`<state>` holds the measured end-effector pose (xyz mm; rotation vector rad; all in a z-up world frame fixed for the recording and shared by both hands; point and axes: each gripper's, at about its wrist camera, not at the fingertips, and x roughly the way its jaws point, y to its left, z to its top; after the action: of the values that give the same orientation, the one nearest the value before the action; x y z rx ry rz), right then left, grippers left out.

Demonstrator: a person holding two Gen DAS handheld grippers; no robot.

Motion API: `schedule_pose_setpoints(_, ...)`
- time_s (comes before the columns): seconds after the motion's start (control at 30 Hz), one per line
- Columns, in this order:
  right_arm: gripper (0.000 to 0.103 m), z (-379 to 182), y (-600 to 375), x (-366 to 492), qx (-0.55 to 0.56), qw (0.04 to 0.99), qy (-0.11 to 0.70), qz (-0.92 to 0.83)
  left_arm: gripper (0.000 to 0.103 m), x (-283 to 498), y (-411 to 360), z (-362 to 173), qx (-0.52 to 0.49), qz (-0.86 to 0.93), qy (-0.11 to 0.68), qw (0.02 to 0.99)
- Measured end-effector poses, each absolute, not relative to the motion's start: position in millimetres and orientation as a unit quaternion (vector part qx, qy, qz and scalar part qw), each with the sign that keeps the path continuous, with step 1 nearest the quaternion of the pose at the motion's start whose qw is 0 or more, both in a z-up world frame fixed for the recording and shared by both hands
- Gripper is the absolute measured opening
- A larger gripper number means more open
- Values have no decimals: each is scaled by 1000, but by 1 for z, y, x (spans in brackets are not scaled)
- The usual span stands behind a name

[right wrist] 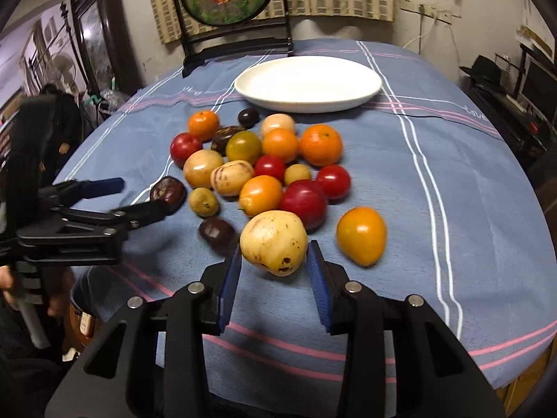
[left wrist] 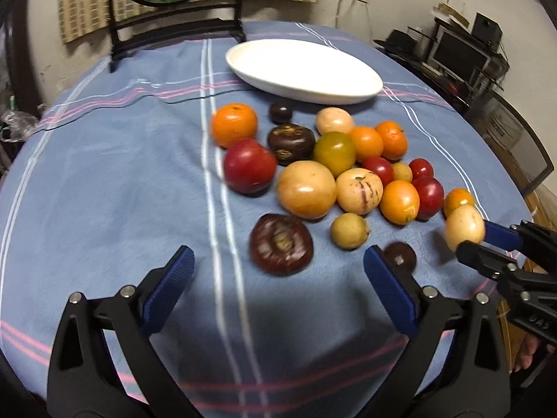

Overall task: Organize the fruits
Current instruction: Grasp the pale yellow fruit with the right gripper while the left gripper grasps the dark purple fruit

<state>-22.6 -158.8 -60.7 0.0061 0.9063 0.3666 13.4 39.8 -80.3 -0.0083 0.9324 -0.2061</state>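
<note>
A pile of several fruits (left wrist: 334, 170) lies on the blue striped tablecloth (left wrist: 104, 181), in front of an empty white oval plate (left wrist: 303, 66) (right wrist: 308, 83). My left gripper (left wrist: 278, 256) (right wrist: 142, 195) is open wide, and a dark purple fruit (left wrist: 281, 244) (right wrist: 169, 191) sits between its fingertips, untouched. My right gripper (right wrist: 275, 249) (left wrist: 477, 240) is shut on a pale yellow speckled fruit (right wrist: 273, 240) (left wrist: 464, 226) at the near right of the pile, its blue pads (right wrist: 318, 278) pressing both sides.
A small dark fruit (right wrist: 216, 231) and a yellow-orange fruit (right wrist: 362, 235) lie on either side of the held one. A dark chair (right wrist: 236, 45) stands behind the plate. Shelves with electronics (left wrist: 463, 55) are at the right. A person (right wrist: 61, 122) stands far left.
</note>
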Motion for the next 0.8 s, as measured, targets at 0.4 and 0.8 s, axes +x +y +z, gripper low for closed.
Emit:
schedule_pose_setpoints(0.4,39,-61,-170,-17,28,879,440,182,58,30,27,-97,27,-92,462,882)
schedule_pose_setpoints(0.8,37,-90,-160,10,-19,869,476,130,43,26,37,-95,6,-90,450,888)
